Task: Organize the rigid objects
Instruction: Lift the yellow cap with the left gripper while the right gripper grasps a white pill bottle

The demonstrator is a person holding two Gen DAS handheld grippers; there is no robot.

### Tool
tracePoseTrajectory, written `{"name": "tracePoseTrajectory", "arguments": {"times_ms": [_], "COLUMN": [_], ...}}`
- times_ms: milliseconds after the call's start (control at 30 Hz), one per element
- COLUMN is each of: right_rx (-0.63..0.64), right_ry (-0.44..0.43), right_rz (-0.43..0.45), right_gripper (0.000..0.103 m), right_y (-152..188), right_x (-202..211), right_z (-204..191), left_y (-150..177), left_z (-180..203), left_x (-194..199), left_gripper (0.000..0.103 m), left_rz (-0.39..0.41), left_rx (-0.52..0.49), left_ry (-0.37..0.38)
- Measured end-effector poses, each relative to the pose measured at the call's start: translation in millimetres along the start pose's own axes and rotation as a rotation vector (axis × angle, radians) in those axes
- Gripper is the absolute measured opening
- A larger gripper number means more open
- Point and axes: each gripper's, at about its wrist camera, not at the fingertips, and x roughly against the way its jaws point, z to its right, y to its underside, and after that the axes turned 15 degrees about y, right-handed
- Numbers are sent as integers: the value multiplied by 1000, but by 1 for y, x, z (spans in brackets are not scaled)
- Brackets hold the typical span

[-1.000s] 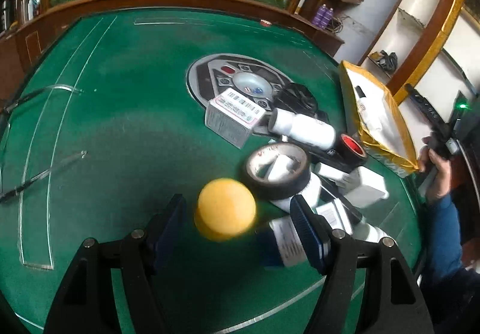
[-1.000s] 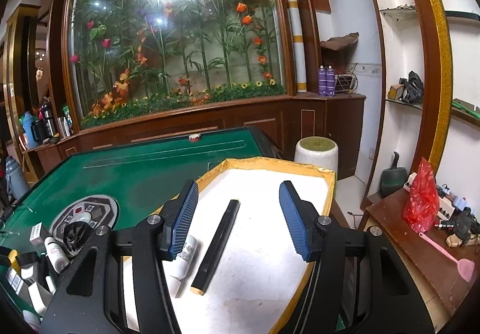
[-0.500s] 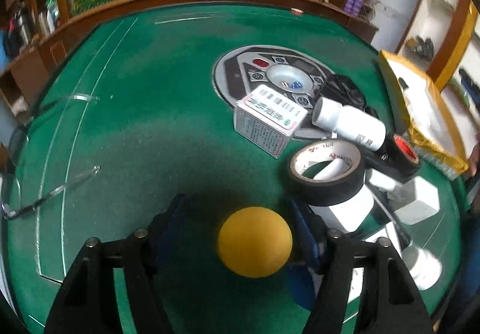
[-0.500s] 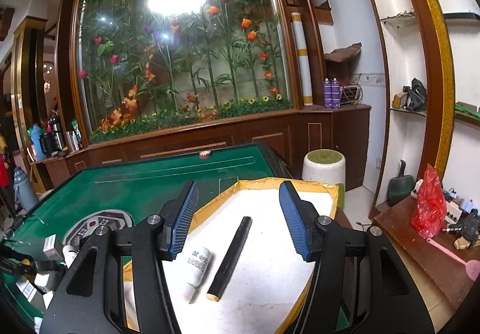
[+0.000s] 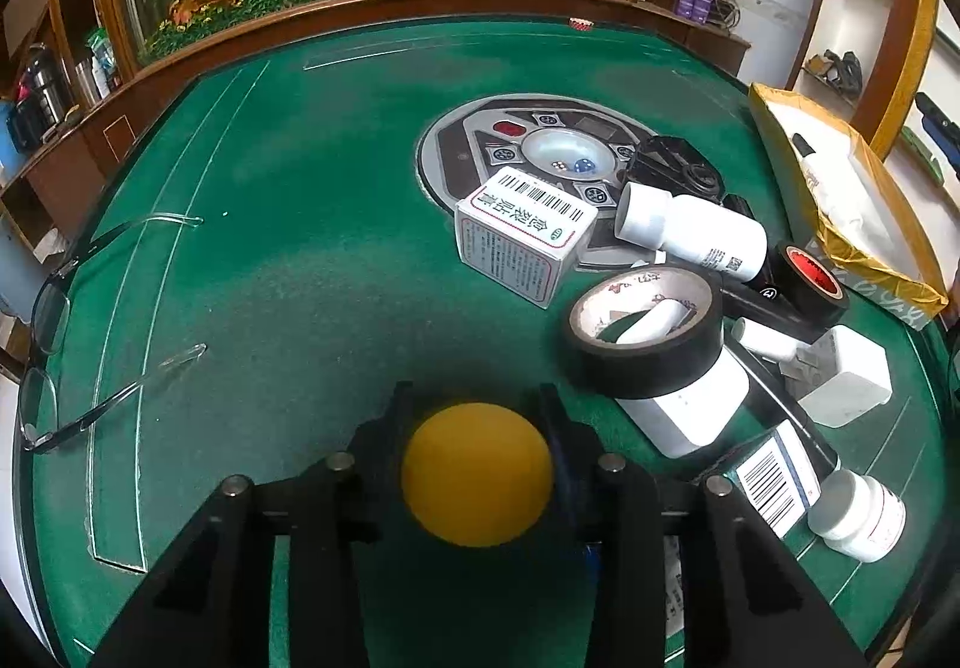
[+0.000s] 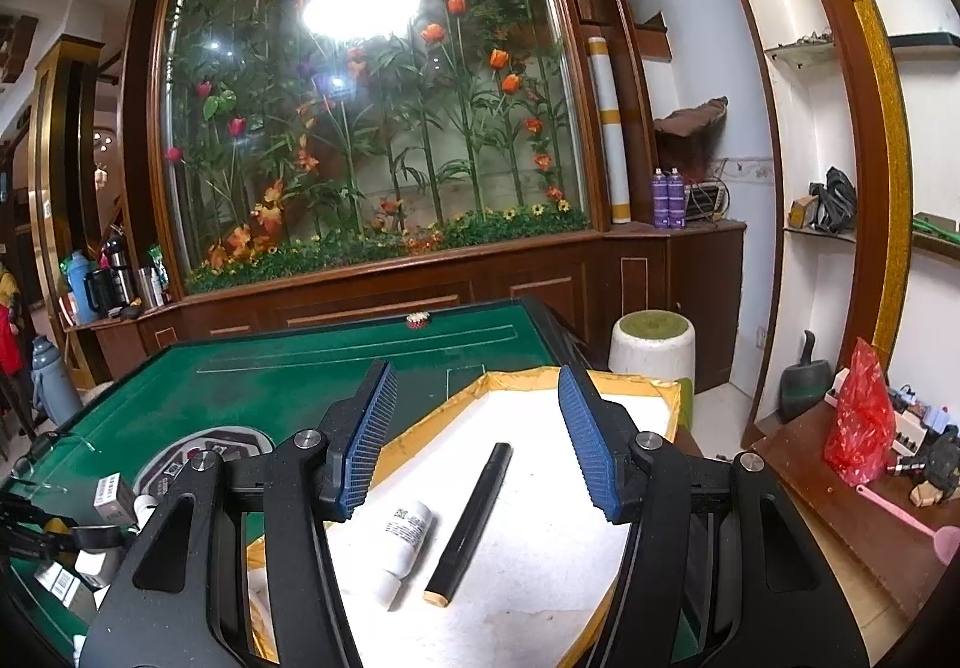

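The left hand-held gripper (image 5: pixel 477 416) is clamped on a yellow ball (image 5: pixel 477 473), its two fingers pressed against the ball's sides just above the green desk (image 5: pixel 288 272). To the right of it lies a jumble: a white bottle (image 5: pixel 858 515) beside a barcoded packet (image 5: pixel 774 479), a roll of black tape (image 5: pixel 645 335) leaning on a white block (image 5: pixel 690 410), and a white charger (image 5: pixel 846 374). Farther on, a white carton (image 5: pixel 522 233) printed with a barcode and Chinese characters sits at the edge of the round dice console (image 5: pixel 552 155), touching a larger white bottle (image 5: pixel 693 230) that lies on its side; a second tape roll with a red core (image 5: pixel 810 278) is just beyond. Spectacles (image 5: pixel 78 356) rest well apart on the left. At the desk's right edge, the right hand-held gripper (image 6: pixel 480 440) hangs wide open and empty over the gold-rimmed tray (image 6: pixel 528 377), where a black marker (image 6: pixel 471 515) and a small labelled white bottle (image 6: pixel 402 545) lie side by side.
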Motion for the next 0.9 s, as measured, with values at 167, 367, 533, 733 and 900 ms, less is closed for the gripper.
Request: {"name": "tracePoseTrajectory", "arguments": {"times_ms": [167, 367, 533, 733, 900], "right_rx": [-7, -118, -29, 156, 359], "right_ry": [15, -111, -368, -487, -426], "right_rz": [20, 1, -189, -451, -493], "right_gripper": [58, 75, 81, 81, 81], "right_y": [-1, 6, 43, 94, 109], "right_x": [9, 75, 130, 139, 134], "right_z": [-1, -2, -49, -120, -161], "left_y": [-2, -2, -3, -2, -1], "left_z": [-1, -5, -2, -3, -7], "left_x": [0, 7, 9, 17, 20], "left_gripper": [39, 39, 39, 39, 39], "left_rz": [5, 30, 40, 67, 78], "left_rx": [17, 38, 30, 35, 45], "left_ry": [17, 29, 42, 54, 71]}}
